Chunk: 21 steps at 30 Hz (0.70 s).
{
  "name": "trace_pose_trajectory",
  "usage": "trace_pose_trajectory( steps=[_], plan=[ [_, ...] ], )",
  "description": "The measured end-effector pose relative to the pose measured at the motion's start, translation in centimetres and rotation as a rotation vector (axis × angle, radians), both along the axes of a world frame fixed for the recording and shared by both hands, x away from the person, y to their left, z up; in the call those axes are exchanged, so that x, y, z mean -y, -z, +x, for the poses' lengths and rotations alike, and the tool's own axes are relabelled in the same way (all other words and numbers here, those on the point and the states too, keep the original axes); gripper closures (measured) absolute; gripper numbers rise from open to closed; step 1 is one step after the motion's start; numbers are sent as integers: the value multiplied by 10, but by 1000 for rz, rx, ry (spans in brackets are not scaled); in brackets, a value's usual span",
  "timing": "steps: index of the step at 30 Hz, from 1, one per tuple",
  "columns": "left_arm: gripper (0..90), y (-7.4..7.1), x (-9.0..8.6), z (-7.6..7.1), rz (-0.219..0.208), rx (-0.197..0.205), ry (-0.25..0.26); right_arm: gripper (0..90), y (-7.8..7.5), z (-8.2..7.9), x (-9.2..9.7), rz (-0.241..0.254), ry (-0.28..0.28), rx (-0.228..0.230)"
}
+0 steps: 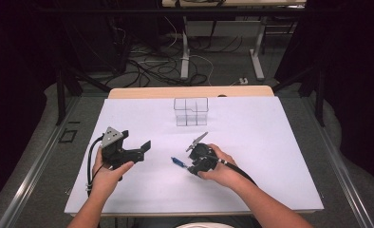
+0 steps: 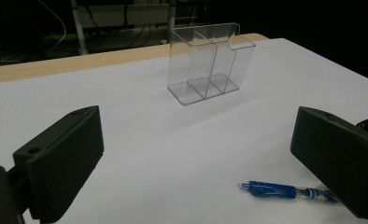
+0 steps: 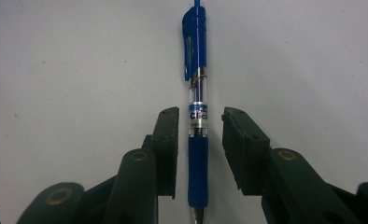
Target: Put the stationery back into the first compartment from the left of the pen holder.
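From the high view, you hold the left gripper [image 1: 136,149] off to the left of the blue pen [image 1: 178,162], and your right gripper [image 1: 189,167] comes at the pen from its right end, low over the white table [image 1: 270,142]. The clear three-compartment organizer [image 1: 191,111] stands upright, well beyond the pen toward the far edge; nothing is in it.

In the left gripper view, your jaws stand wide apart with nothing between them. The pen [image 2: 285,191] lies flat on the table in front of the right-hand jaw, its clip end pointing toward the middle of the picture. The organizer [image 2: 210,63] stands well beyond the pen.

In the right gripper view, your jaws are narrow and straddle the pen [image 3: 197,121], one on either side of the rubber grip section, with a small gap on each side; the pads do not press on it yet. The pen runs straight along the gripper's own line, clip end away from you.

Judging by its look, the pen is light, stiff and smooth-barrelled, so it may roll or twist as the pads meet it. The rubber grip you are over is the best hold: softer and less slippery than the clear barrel. Close evenly and squarely.
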<state>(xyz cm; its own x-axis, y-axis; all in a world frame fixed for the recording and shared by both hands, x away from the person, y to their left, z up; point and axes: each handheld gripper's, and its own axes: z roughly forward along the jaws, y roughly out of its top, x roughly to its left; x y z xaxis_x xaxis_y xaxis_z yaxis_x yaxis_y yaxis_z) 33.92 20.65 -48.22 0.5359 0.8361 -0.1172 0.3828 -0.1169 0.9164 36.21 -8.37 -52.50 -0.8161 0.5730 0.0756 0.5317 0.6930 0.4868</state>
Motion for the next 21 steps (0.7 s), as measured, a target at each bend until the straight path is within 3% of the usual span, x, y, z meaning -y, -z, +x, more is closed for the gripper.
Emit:
trace_pose_trajectory(
  steps=[7,14,21],
  plan=[
    [29,0,0,0,-6,-6,-3,708,3,-2,-4,-30,19,-35],
    [32,1,-1,0,-14,-12,-9,735,3,-2,-4,-60,14,-23],
    [38,2,-1,0,-8,-15,-13,770,7,-2,-6,-83,13,-41]
  ],
)
